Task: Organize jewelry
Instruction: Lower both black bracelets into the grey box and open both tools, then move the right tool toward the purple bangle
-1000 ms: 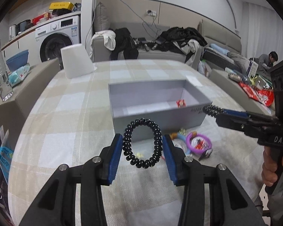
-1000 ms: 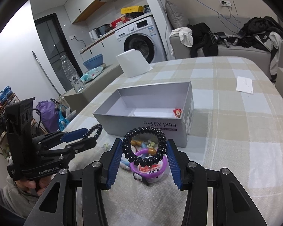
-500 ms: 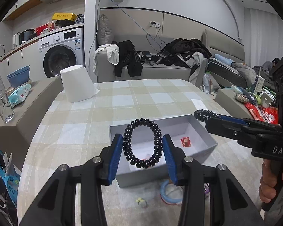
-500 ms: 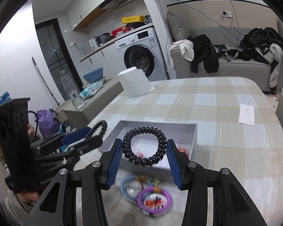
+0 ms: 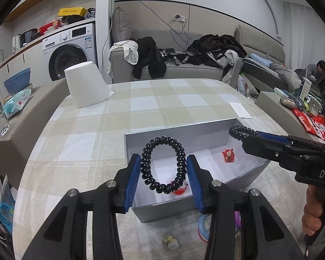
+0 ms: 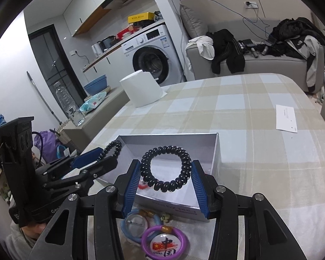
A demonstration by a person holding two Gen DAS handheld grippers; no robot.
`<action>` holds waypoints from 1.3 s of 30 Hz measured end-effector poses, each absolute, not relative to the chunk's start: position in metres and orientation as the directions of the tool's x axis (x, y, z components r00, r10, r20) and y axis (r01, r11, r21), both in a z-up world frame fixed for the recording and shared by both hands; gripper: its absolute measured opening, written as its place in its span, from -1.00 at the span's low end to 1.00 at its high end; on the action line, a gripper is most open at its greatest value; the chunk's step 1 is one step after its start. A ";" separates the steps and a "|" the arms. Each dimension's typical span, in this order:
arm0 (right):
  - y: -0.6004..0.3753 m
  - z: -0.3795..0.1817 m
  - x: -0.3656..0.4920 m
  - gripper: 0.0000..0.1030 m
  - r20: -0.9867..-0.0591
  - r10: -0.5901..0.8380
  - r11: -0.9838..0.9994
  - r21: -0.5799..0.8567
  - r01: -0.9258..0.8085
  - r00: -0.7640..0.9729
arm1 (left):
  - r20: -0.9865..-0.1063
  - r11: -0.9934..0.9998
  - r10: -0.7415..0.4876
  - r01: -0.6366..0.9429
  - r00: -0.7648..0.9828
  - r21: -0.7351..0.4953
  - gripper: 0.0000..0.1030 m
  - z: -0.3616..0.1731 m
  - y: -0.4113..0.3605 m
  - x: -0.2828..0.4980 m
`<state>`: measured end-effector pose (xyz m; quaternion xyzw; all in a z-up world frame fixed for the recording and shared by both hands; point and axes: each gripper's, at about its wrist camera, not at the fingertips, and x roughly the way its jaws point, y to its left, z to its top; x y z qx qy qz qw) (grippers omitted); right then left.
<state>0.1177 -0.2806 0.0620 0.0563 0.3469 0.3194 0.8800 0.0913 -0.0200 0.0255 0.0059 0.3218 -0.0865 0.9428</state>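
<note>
At six o'clock in the left wrist view, the left tongs [image 5: 163, 169] stand part-open with their blue pads pressed against either side of a black spiral hair tie [image 5: 163, 168], which hangs upright between them over the near end of the grey box [image 5: 179, 127]. The right tongs [image 6: 165, 171] likewise stand part-open, gripping a second black coil tie [image 6: 165, 169] by its flanks, poised above the near wall of the same box. On the checked tabletop [image 6: 260, 134] just short of that box, toward six o'clock in the right wrist view, lie a purple ring badge [image 6: 164, 243] and a blue ring badge [image 6: 135, 225] touching one another, with a tiny pale charm [image 5: 171, 241] a little to their left. Inside the box, a small red figure [image 5: 228, 156] sits toward three o'clock on its floor, and another red piece [image 5: 179, 191], mostly hidden behind the hair tie, seems to lie by the near wall. Beyond the box, at two o'clock, a white slip of paper [image 6: 286, 118] lies flat; at eleven o'clock an upturned white bucket-like tub [image 5: 86, 84] stands near the tabletop's far edge.
</note>
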 end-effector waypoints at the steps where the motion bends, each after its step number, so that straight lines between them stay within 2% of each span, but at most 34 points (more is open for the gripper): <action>1: -0.279 0.062 0.117 -0.10 -0.576 0.594 0.795 0.311 -0.521 0.561 | -0.608 0.985 -0.161 0.170 0.777 -0.044 -0.27 0.025 -0.021 0.091; 5: -0.274 0.060 0.117 -0.04 -0.583 0.587 0.797 0.298 -0.525 0.561 | -0.617 0.985 -0.157 0.168 0.771 -0.041 -0.25 0.023 -0.023 0.093; 6: -0.274 0.060 0.117 -0.04 -0.584 0.586 0.799 0.296 -0.524 0.562 | -0.622 0.985 -0.161 0.166 0.766 -0.050 -0.19 0.022 -0.022 0.095; 8: -0.273 0.060 0.117 0.09 -0.588 0.578 0.803 0.285 -0.524 0.566 | -0.634 0.982 -0.183 0.170 0.751 -0.082 -0.15 0.023 -0.020 0.095; 10: -0.276 0.065 0.113 0.21 -0.573 0.583 0.801 0.282 -0.528 0.577 | -0.647 0.978 -0.206 0.178 0.734 -0.109 0.07 0.026 -0.017 0.095; 11: -0.277 0.068 0.111 0.36 -0.565 0.586 0.798 0.280 -0.533 0.580 | -0.642 0.976 -0.217 0.183 0.736 -0.120 0.15 0.029 -0.015 0.092; 12: -0.280 0.073 0.108 0.46 -0.556 0.587 0.798 0.276 -0.535 0.589 | -0.635 0.973 -0.230 0.190 0.738 -0.131 0.35 0.032 -0.014 0.089; 13: -0.282 0.076 0.106 0.68 -0.550 0.584 0.801 0.272 -0.533 0.597 | -0.629 0.971 -0.238 0.194 0.740 -0.140 0.66 0.035 -0.013 0.085; 14: -0.284 0.079 0.103 0.88 -0.547 0.579 0.805 0.266 -0.530 0.604 | -0.623 0.971 -0.240 0.194 0.744 -0.143 0.79 0.038 -0.012 0.081; 15: -0.286 0.081 0.102 0.95 -0.548 0.573 0.809 0.261 -0.527 0.609 | -0.614 0.971 -0.238 0.192 0.753 -0.141 0.97 0.040 -0.011 0.075; 16: -0.290 0.082 0.098 1.00 -0.551 0.562 0.817 0.251 -0.520 0.617 | -0.601 0.973 -0.231 0.186 0.765 -0.137 0.98 0.042 -0.008 0.068; 19: -0.301 0.075 0.084 1.00 -0.575 0.539 0.828 0.228 -0.512 0.615 | -0.587 0.975 -0.223 0.166 0.778 -0.150 0.98 0.040 -0.001 0.050; 23: -0.310 0.056 0.069 1.00 -0.615 0.526 0.832 0.229 -0.505 0.587 | -0.618 0.978 -0.204 0.129 0.759 -0.164 0.98 0.021 0.003 0.038; 31: -0.292 0.028 0.061 1.00 -0.699 0.523 0.806 0.221 -0.549 0.487 | -0.673 0.986 -0.167 0.131 0.720 -0.104 0.98 -0.001 -0.010 0.043; 33: -0.286 0.023 0.059 0.94 -0.719 0.514 0.801 0.208 -0.562 0.467 | -0.662 0.986 -0.167 0.130 0.731 -0.106 0.98 0.001 -0.007 0.041; 35: -0.285 0.018 0.059 0.71 -0.731 0.506 0.802 0.204 -0.561 0.457 | -0.665 0.985 -0.173 0.128 0.726 -0.116 0.98 -0.001 -0.005 0.041; 39: -0.283 0.013 0.059 0.62 -0.750 0.499 0.799 0.204 -0.566 0.434 | -0.670 0.983 -0.182 0.128 0.720 -0.130 0.98 -0.004 -0.002 0.041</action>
